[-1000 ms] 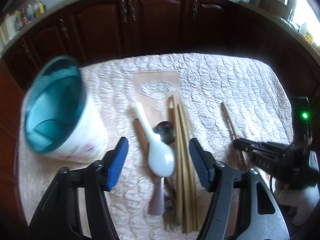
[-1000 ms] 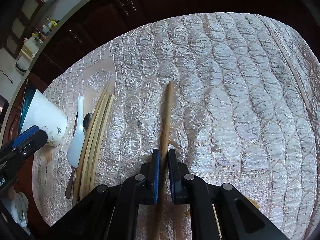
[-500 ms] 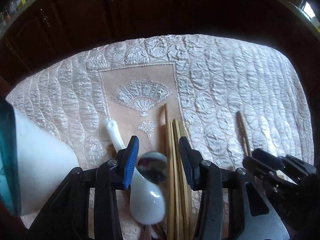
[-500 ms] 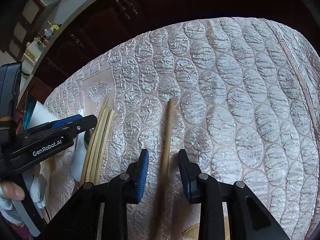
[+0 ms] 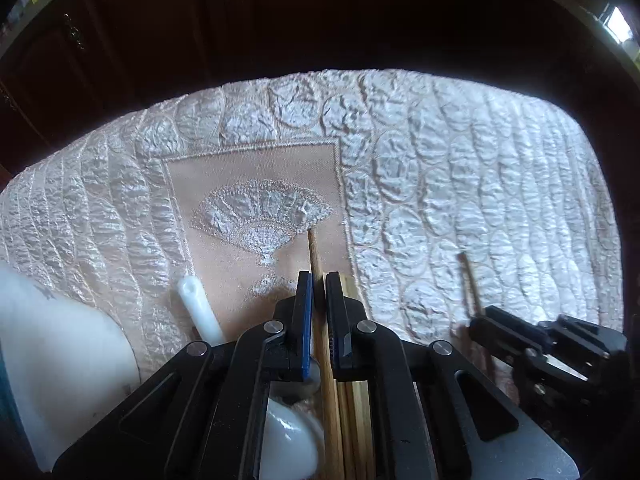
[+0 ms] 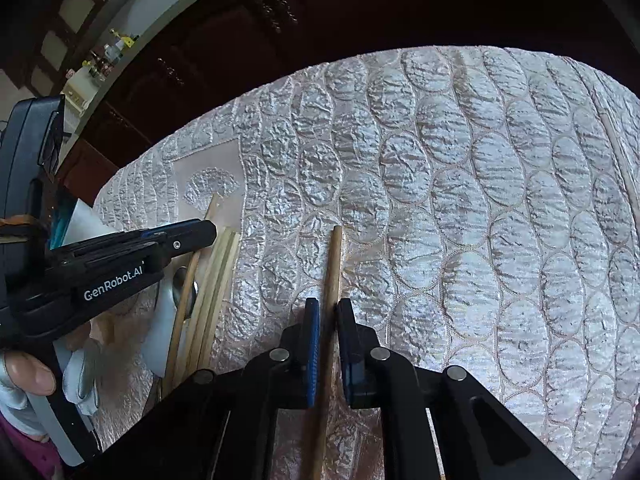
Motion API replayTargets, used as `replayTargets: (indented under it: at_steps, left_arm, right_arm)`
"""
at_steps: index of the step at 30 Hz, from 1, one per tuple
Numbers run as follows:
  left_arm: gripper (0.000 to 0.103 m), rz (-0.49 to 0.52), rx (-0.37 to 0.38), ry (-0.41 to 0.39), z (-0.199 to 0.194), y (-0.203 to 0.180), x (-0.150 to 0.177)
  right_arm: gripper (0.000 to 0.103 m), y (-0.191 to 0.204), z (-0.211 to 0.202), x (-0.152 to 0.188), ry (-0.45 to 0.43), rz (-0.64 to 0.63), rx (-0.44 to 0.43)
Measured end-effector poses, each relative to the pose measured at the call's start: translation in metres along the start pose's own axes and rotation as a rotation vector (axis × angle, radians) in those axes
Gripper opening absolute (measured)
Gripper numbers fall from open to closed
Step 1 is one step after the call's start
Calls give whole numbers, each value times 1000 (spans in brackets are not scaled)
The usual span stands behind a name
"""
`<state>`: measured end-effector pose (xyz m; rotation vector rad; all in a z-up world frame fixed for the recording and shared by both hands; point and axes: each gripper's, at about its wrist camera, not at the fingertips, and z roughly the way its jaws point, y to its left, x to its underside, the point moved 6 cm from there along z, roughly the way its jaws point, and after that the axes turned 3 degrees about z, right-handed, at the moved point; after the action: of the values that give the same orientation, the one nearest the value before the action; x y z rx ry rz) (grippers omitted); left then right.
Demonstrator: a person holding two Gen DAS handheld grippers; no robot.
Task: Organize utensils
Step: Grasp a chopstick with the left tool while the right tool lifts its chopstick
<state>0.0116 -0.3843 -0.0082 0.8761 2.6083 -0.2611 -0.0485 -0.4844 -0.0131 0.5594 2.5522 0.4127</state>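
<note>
Quilted cloth [image 5: 460, 184] covers the worktop, fan panel [image 5: 260, 216] at centre. Bundled chopsticks [image 5: 352, 408] lie at six o'clock, white spoon [image 5: 200, 308] at seven, white cup [image 5: 60, 360] at eight, single chopstick [image 5: 468, 280] at four.

Spoon [image 5: 200, 308] left of chopstick bundle [image 5: 352, 408]; lone chopstick [image 6: 331, 268] right.

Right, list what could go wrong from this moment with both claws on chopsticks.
1. The left claw pinches one chopstick out of a tight bundle; lifting may drag its neighbours or nudge the white spoon beside it.
2. The right claw has closed in around the lone chopstick near one end, so it may tilt or slip when raised.
3. The two claws sit close together and could collide.
</note>
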Motion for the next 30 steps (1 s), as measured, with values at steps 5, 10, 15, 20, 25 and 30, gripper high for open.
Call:
replayTargets:
  at_steps: [5,10,15,20,25,30]
  left_arm:
    - [5,-22,66,-46,-29,7,0]
    - [5,-37,108,-77,-58,6,11]
    - [5,-41,134,-139,-101,12,34]
    - [5,-48,143,-177,-125,21,48]
    - [5,-54,155,-208,-147,25,60]
    - [5,-67,165,-225,-165,33,72]
  right_arm:
    - [3,4,-19,-7,-36,-14,-22]
    - [3,9,-42,-17,-63,-6,-61]
    - [3,27,-68,-12,-95,-29,-69]
    - [16,17,-41,-4,-40,-25,40]
    - [26,2,4,-12,22,-43,102]
    - [5,9,15,-10,59,-62,90]
